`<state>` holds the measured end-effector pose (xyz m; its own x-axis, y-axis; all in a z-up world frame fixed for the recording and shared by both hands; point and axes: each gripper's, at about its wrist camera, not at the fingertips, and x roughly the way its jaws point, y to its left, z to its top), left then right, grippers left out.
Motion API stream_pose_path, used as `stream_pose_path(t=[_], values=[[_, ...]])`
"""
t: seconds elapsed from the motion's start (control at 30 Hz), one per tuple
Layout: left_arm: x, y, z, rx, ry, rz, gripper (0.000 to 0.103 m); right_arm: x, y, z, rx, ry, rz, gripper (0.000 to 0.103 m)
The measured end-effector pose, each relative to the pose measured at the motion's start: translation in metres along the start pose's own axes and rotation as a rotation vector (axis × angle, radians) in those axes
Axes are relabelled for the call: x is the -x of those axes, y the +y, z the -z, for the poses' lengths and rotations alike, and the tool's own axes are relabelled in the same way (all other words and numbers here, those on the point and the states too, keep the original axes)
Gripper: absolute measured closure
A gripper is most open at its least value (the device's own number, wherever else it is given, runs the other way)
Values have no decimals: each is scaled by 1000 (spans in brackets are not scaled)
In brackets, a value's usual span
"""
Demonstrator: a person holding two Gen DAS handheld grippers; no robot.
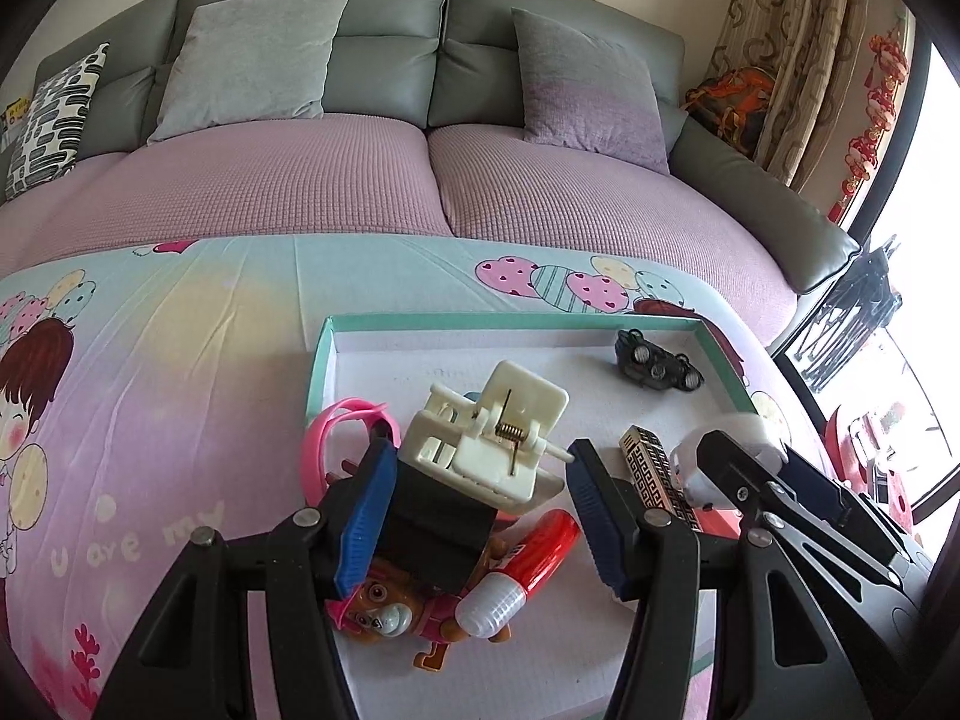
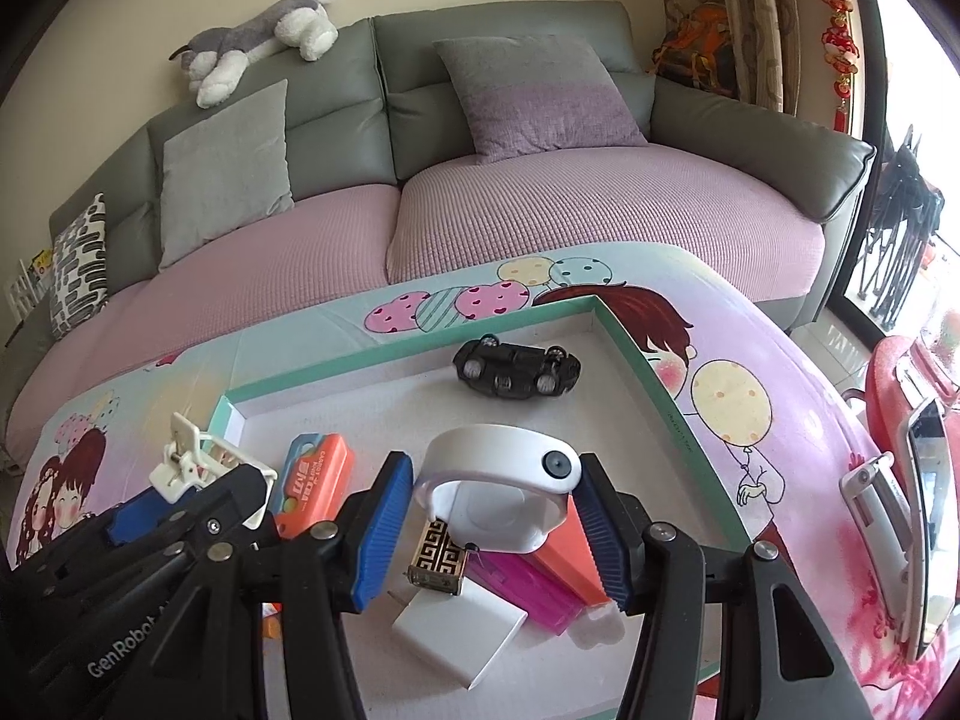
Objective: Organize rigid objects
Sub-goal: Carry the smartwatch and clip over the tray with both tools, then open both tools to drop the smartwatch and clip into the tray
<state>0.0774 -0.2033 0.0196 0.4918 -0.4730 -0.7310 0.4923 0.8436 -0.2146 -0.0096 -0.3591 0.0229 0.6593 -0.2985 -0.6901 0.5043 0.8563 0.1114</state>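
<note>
My left gripper (image 1: 480,449) is shut on a cream-white spring clip on a black block (image 1: 486,438), held above the tray's near left corner. In the right wrist view that clip (image 2: 186,459) sticks out of the left gripper (image 2: 198,495). A white ring-shaped gadget with a black button (image 2: 498,480) sits between the pads of my right gripper (image 2: 495,465), which is shut on it over the tray. The shallow white tray with a teal rim (image 1: 324,360) (image 2: 636,354) lies on a cartoon-print cloth. A black toy car (image 1: 657,360) (image 2: 516,369) lies upside down at its far side.
Under the grippers the tray holds a dog toy (image 1: 384,606), a red-and-white capsule (image 1: 534,558), a gold-patterned box (image 2: 438,558), an orange box (image 2: 315,480), a pink case (image 2: 528,588) and a white block (image 2: 459,630). A sofa stands behind; a phone (image 2: 924,510) rests at the right.
</note>
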Motion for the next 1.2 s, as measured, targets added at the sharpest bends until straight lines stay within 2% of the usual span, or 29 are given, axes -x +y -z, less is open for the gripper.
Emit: stream_pose_path(t=[0.33,0.6,0.73,0.83,0.93,1.03,1.2], values=[[10,6,-4,24,-11,4,38,4,0,-2,-3,-5,-2,43],[20,16,-8,48,-28,-6,38,3,3,-2,17,2,3,37],[23,27,-9,71,-27,-36,38,1,6,-1,31,5,10,21],[25,39,-10,99,-28,-75,37,-1,8,0,45,14,13,18],[29,48,-10,117,-38,-116,35,-2,9,1,54,13,16,5],[30,56,-10,127,-43,-157,24,-2,11,1,58,7,17,1],[25,68,-8,149,-24,-203,18,-5,14,3,75,20,25,0]])
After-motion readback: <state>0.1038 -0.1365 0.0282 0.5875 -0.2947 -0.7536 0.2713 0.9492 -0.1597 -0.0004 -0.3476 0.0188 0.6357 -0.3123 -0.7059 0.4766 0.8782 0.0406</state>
